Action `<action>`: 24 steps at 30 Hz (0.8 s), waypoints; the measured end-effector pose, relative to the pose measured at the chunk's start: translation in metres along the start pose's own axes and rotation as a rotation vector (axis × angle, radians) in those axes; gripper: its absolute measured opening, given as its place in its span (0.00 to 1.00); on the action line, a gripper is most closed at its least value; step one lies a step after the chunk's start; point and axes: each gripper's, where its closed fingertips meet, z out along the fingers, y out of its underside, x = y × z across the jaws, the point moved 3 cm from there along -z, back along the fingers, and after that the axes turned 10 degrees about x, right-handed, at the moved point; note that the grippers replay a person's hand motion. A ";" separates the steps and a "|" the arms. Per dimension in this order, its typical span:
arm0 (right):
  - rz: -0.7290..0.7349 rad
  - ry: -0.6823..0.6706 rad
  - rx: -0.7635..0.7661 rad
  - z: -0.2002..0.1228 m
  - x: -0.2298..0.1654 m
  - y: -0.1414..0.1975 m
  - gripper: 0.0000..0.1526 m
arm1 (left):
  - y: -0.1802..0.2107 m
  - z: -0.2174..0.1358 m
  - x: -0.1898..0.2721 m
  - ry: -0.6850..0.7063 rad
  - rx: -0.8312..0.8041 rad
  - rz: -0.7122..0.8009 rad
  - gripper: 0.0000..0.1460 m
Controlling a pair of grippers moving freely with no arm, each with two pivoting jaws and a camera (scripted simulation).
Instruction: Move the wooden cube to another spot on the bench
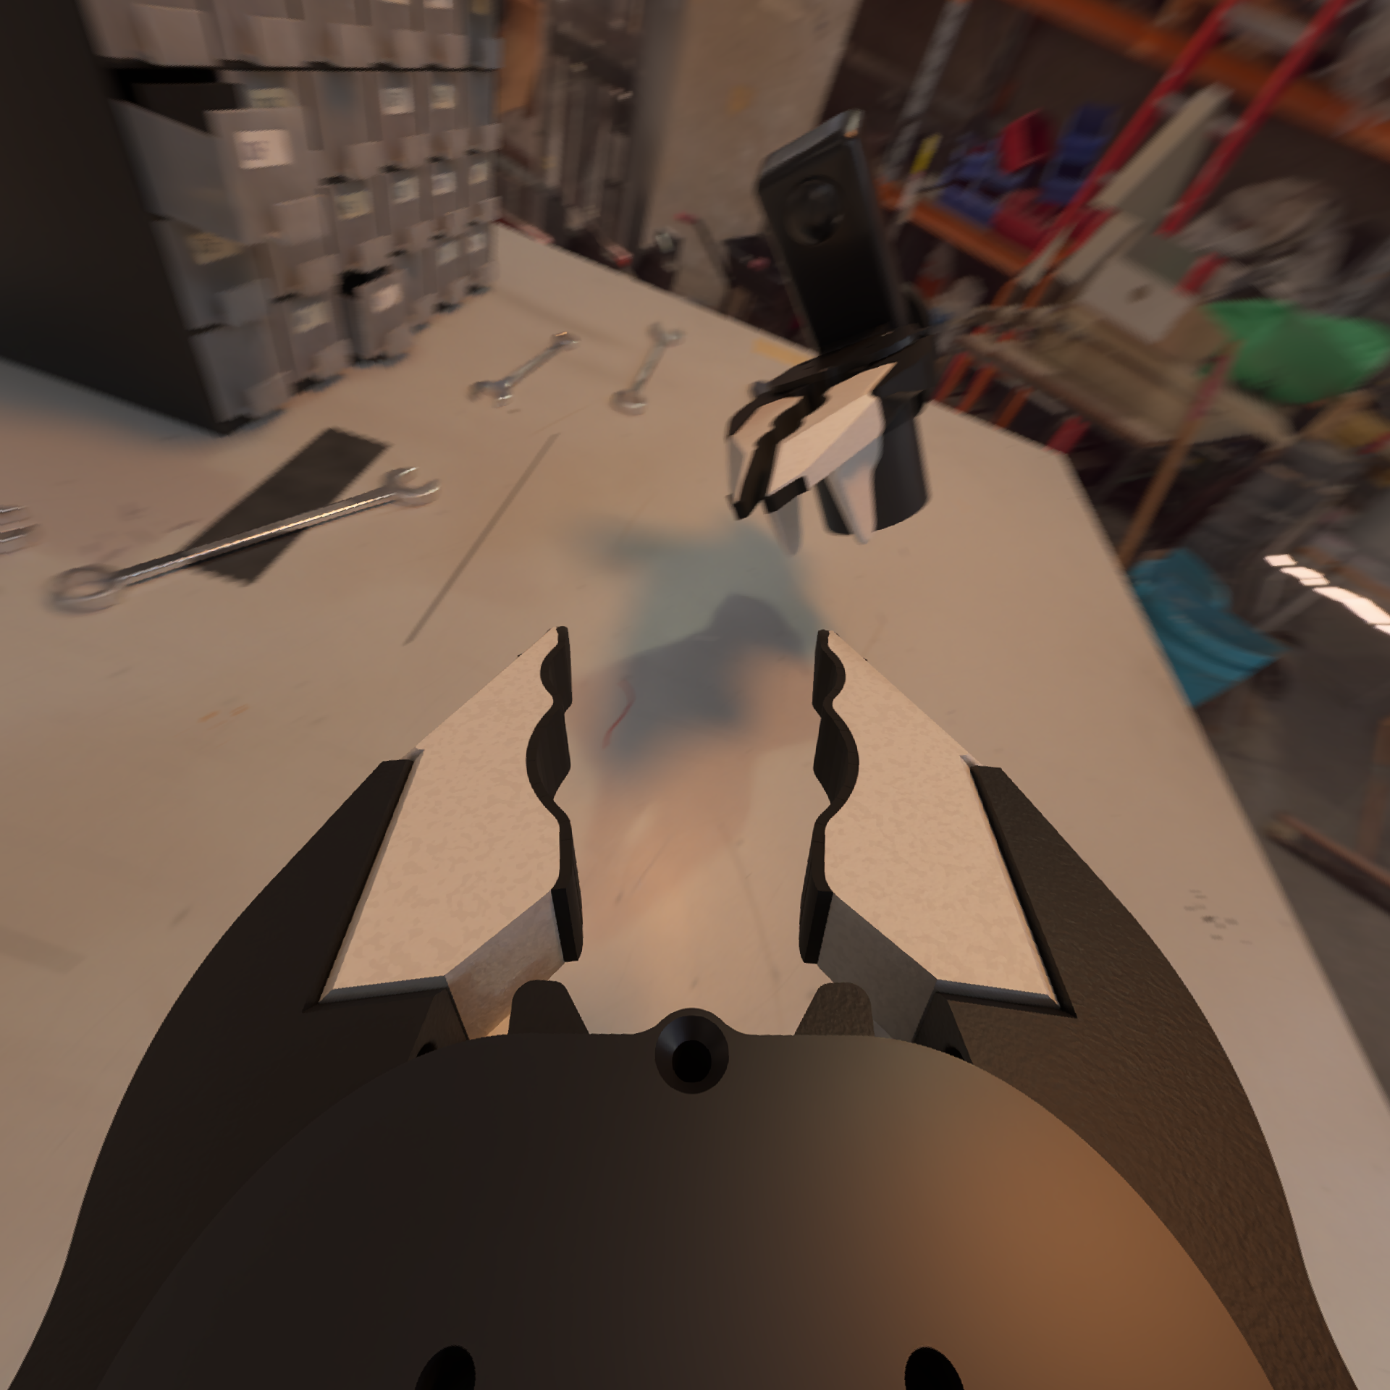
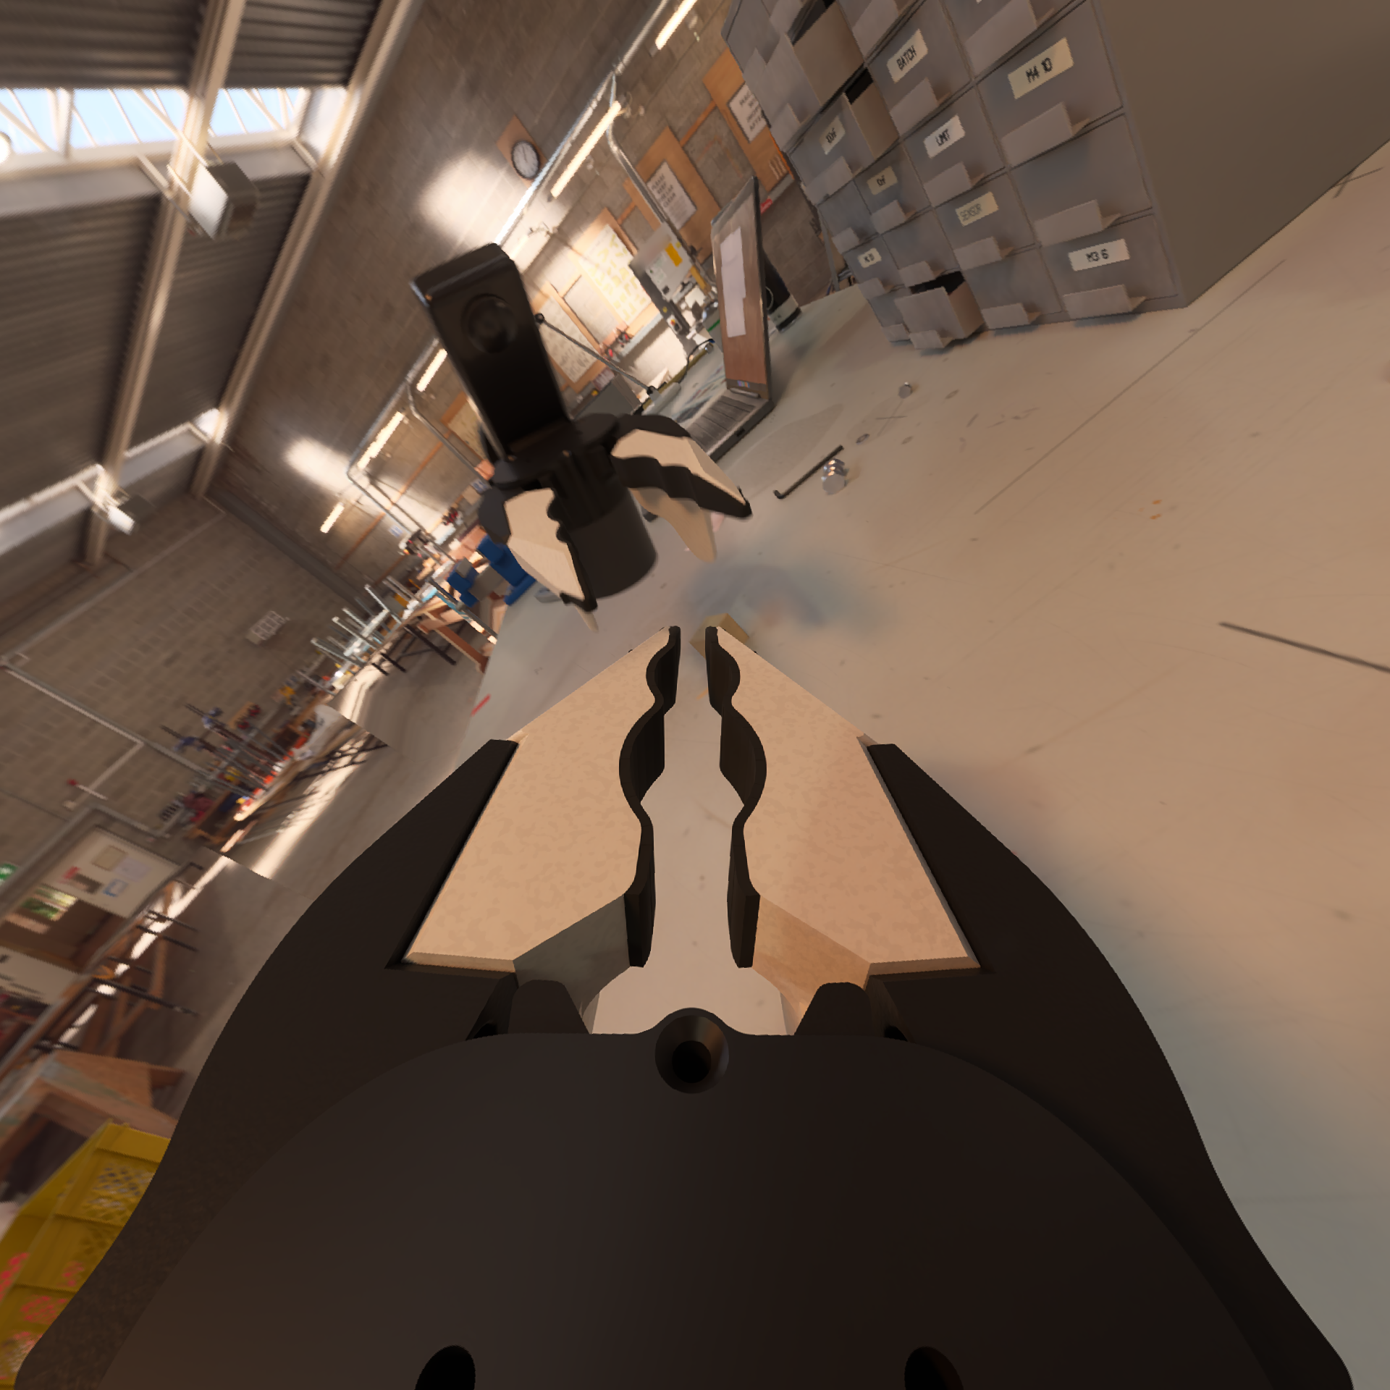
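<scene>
Your left tool hangs above the bench with its jaws wide apart and nothing between them. Your right tool has its jaws almost together, a thin gap remaining, also holding nothing.

The wooden cube shows only in the right wrist view, as a small tan corner just past the right tool's tips, toward 1 o'clock, partly hidden by them. In the left wrist view you cannot make it out; the bench under the jaws is smeared by blur.

Risks from here:
- A nearly closed right tool advanced now would likely push the cube instead of straddling it.
- The 2 tools sit near each other; converging on the cube could make them collide.
- 3 wrenches lie at 10 to 11 o'clock; placing there risks an uneven seat.
</scene>
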 end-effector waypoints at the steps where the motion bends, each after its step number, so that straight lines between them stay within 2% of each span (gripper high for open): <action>1: -0.018 0.005 -0.005 -0.002 0.002 0.002 0.04 | 0.001 -0.009 -0.004 -0.058 -0.015 0.025 0.46; 5: -0.044 -0.008 0.027 -0.008 0.011 0.010 0.04 | 0.016 -0.046 -0.016 -0.254 -0.147 0.123 0.56; 11: -0.061 0.009 0.013 -0.013 0.027 0.024 0.04 | 0.058 -0.092 -0.021 -0.416 -0.420 0.222 0.69; 22: -0.059 0.029 -0.036 -0.018 0.034 0.030 0.04 | 0.097 -0.158 -0.015 -0.615 -0.680 0.341 0.67; 24: -0.060 0.028 -0.040 -0.018 0.033 0.031 0.04 | 0.105 -0.163 -0.016 -0.644 -0.717 0.364 0.63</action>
